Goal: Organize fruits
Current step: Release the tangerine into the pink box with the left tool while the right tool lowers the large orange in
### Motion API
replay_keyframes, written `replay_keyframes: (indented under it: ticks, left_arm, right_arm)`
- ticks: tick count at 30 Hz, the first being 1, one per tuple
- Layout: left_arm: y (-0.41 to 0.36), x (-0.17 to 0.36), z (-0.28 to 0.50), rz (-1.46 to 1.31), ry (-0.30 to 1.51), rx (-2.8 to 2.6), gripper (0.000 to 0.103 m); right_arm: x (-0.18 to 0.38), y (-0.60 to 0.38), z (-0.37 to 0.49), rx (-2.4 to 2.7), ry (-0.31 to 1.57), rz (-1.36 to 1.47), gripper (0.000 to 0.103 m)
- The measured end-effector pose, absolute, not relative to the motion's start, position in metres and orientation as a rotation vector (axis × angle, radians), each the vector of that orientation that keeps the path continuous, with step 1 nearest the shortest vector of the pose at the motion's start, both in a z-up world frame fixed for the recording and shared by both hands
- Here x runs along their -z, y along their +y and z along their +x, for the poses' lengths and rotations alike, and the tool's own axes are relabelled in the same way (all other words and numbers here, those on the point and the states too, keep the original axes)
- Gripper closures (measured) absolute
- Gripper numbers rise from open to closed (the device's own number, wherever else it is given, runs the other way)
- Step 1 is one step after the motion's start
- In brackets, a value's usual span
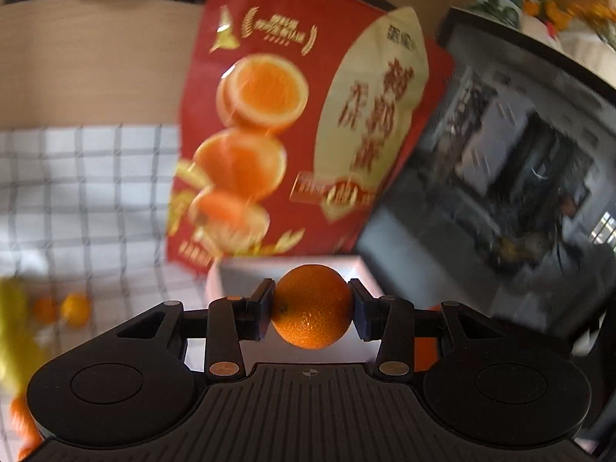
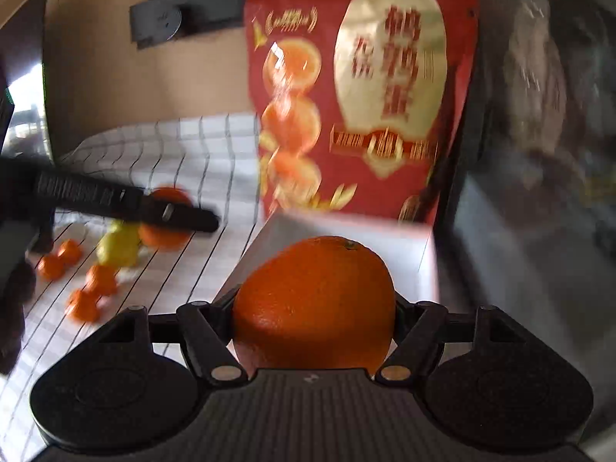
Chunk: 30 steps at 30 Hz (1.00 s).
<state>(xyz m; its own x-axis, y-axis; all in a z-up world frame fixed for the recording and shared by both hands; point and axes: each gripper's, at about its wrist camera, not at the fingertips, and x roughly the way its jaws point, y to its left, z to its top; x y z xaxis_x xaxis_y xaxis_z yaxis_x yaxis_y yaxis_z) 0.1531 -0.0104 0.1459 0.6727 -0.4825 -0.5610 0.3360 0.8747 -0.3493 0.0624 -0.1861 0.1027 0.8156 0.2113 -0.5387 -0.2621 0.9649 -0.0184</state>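
My left gripper (image 1: 312, 306) is shut on a small mandarin (image 1: 312, 308), held in the air above a white box (image 1: 231, 269). My right gripper (image 2: 313, 308) is shut on a large orange (image 2: 313, 304), which fills the gap between its fingers and hides the pads. It hangs in front of the same white box (image 2: 419, 254). In the right wrist view the left gripper (image 2: 184, 213) shows as a dark blurred bar at the left, with its mandarin (image 2: 169, 231) partly behind it.
A checked cloth (image 1: 84, 192) covers the table. On it lie several small mandarins (image 2: 96, 281) and a yellow fruit (image 2: 119, 248). A red snack bag (image 1: 292, 115) stands behind the box. A dark glossy appliance (image 1: 500, 177) stands at the right.
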Motion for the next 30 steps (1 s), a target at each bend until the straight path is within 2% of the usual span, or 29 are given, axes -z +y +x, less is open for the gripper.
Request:
replay_keyframes:
  ticks: [5, 8, 10, 15, 18, 21, 26, 30]
  left_arm:
    - [-0.039, -0.130, 0.207, -0.233, 0.825, 0.461, 0.055]
    - [-0.038, -0.126, 0.202, -0.223, 0.761, 0.426, 0.055]
    - [-0.029, -0.124, 0.194, -0.259, 0.704, 0.421, 0.055]
    - [0.019, -0.114, 0.150, -0.286, 0.671, 0.325, 0.055]
    - [0.055, -0.095, 0.110, -0.259, 0.671, 0.226, 0.055]
    - [0.096, -0.069, 0.072, -0.286, 0.711, 0.087, 0.055]
    - [0.169, -0.045, 0.019, -0.353, 0.754, -0.146, 0.055]
    - [0.216, -0.045, 0.000, -0.331, 0.735, -0.233, 0.055]
  right_arm:
    - [-0.091, -0.193, 0.117, -0.264, 0.644, -0.061, 0.030]
    - [-0.073, -0.193, 0.140, -0.238, 0.722, -0.042, 0.029]
    - [-0.070, -0.195, 0.141, -0.232, 0.688, -0.039, 0.029]
    - [-0.075, -0.189, 0.125, -0.264, 0.650, -0.025, 0.027]
    - [-0.072, -0.177, 0.095, -0.286, 0.606, -0.061, 0.022]
    - [-0.062, -0.156, 0.067, -0.273, 0.581, -0.141, 0.022]
    - [-0.049, -0.121, 0.043, -0.312, 0.645, -0.134, 0.022]
    - [-0.043, -0.092, 0.031, -0.333, 0.668, -0.120, 0.021]
